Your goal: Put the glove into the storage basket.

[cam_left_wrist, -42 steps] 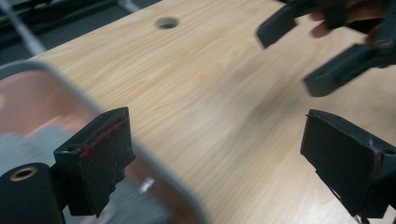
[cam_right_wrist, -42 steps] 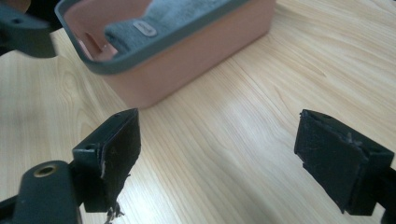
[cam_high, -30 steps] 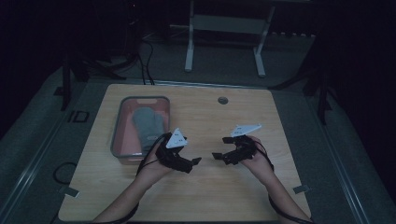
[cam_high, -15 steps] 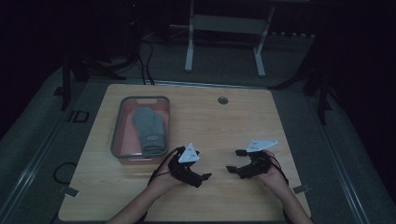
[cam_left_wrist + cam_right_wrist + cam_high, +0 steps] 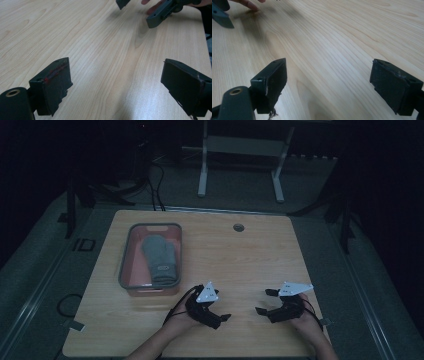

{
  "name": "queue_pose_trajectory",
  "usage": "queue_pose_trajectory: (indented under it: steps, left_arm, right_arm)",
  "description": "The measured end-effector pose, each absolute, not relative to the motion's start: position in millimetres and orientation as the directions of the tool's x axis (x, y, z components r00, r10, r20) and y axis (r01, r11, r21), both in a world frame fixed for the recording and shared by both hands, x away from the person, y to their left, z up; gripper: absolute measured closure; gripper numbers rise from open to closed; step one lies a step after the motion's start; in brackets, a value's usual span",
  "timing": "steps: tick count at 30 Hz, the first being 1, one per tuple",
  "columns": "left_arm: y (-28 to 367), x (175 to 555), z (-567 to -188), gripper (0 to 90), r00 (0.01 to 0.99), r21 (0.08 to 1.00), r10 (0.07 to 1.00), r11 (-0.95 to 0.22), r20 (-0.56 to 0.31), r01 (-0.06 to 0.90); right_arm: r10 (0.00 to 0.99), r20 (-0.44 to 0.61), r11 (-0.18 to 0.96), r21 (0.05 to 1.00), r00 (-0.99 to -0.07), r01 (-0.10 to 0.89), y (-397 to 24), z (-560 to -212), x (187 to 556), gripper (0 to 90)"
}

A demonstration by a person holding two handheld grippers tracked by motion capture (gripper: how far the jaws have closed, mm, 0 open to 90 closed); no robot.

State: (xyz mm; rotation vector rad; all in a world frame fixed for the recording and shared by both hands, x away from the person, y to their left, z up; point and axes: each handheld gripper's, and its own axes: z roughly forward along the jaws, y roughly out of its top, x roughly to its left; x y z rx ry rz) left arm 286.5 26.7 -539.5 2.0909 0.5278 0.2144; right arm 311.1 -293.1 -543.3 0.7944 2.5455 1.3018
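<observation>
Meanwhile both hands drew back toward lower frame edge: left black two-jaw gripper [image 5: 222, 316] and right black two-jaw gripper [image 5: 264, 302] wide open, empty (grey cloth [image 5: 160, 258] left in red plastic tray [image 5: 124, 270]); job looked finished.

Smooth pale wood-grain table [image 5: 105, 50]; matt black scuffed tongs [image 5: 115, 85].

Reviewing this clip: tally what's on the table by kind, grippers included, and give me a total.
Grippers: 2, left gripper and right gripper, both open
Tray: 1
Grey folded cloth in the tray: 1
Total: 4
</observation>
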Motion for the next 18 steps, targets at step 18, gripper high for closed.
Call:
queue_pose_trajectory:
  steps: [18]
  left_arm:
    - [33.6, 281.0, -551.7, 9.7, 0.882, 0.852, 0.462, -0.422, -0.091, 0.309]
  right_arm:
    - [0.633, 0.095, 0.400, 0.810, -0.768, 0.430, -338.8, -551.0, 301.0, 14.6]
